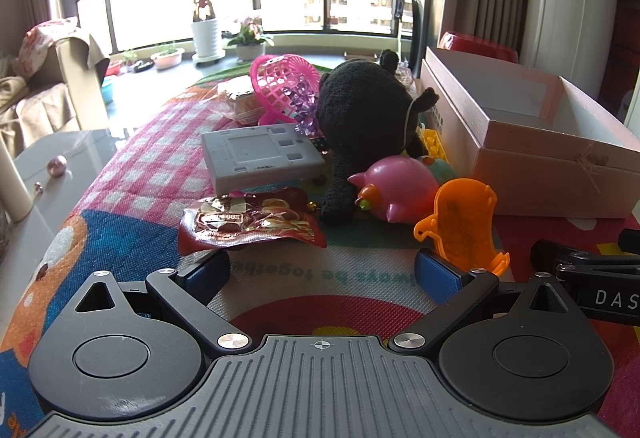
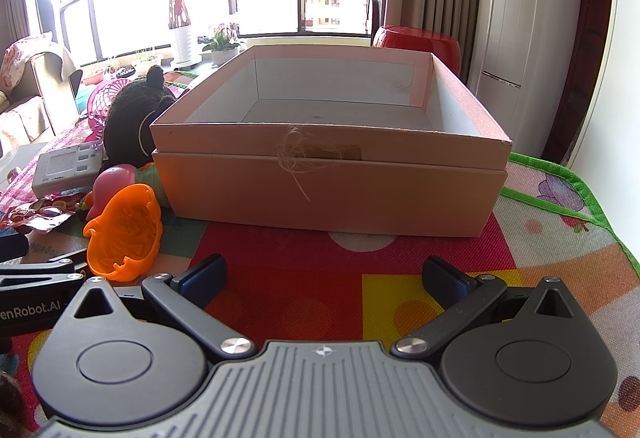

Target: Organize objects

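My left gripper (image 1: 320, 274) is open and empty just above the play mat, in front of a red snack packet (image 1: 250, 222) and an orange toy mould (image 1: 464, 222). Behind them lie a pink pig toy (image 1: 396, 187), a black plush toy (image 1: 364, 125), a grey device (image 1: 260, 157) and a pink basket (image 1: 280, 81). My right gripper (image 2: 324, 278) is open and empty in front of the open pink cardboard box (image 2: 332, 189), which is empty inside. The orange mould (image 2: 128, 234) lies at its left.
The box (image 1: 560, 165) stands at the right in the left wrist view, with a yellow brick (image 1: 434, 141) beside it. A grey side table (image 1: 60, 173) is left of the mat. The mat's green edge (image 2: 580, 189) runs at the right. Potted plants stand by the window.
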A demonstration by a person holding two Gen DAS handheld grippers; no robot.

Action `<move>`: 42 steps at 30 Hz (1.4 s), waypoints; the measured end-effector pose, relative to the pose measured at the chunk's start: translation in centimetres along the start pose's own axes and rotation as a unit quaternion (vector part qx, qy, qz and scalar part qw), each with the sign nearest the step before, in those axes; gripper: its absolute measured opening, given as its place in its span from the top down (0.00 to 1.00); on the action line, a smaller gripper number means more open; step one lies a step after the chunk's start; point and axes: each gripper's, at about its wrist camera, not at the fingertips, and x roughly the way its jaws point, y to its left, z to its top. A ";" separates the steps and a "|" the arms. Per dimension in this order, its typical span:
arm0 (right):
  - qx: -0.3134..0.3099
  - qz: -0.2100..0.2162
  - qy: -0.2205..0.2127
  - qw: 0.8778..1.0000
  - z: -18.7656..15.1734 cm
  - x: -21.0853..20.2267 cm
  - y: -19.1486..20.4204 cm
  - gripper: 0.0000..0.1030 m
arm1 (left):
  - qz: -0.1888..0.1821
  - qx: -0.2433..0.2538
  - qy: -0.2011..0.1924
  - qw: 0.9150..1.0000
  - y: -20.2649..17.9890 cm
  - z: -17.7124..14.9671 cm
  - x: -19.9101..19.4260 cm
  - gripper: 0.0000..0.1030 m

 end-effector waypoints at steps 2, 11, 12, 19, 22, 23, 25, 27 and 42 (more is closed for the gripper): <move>0.000 0.000 0.000 1.000 -0.2 0.0 0.1 0.00 | -0.001 -0.001 0.000 1.000 0.0 0.0 0.0 0.01; 0.002 0.003 0.001 1.000 -0.2 0.0 0.0 0.00 | -0.003 -0.003 0.000 1.000 0.3 0.0 -0.2 0.01; 0.001 0.005 0.004 1.000 0.0 0.0 0.0 0.00 | -0.004 -0.004 0.000 1.000 0.3 0.0 -0.3 0.01; -0.015 0.022 0.050 0.998 1.1 0.3 -0.2 0.00 | -0.031 0.003 0.003 1.000 0.7 -0.4 -1.3 0.02; -0.018 0.024 0.049 0.998 1.0 0.1 -0.3 0.00 | -0.062 0.020 0.012 0.998 0.9 -0.8 -2.8 0.02; -0.019 0.022 0.049 0.998 0.9 0.1 -0.3 0.00 | -0.075 0.020 0.009 0.997 1.3 -0.7 -3.4 0.02; -0.020 0.019 0.051 0.998 1.0 0.1 -0.2 0.00 | -0.088 0.025 -0.015 0.996 2.2 -0.3 -4.8 0.02; -0.024 0.021 0.053 0.998 1.0 0.1 -0.4 0.00 | -0.096 0.022 -0.043 0.994 3.5 0.7 -5.6 0.02; -0.027 0.042 0.039 0.998 0.8 -0.4 -0.7 0.00 | -0.155 0.185 0.025 0.970 7.6 7.7 4.0 0.16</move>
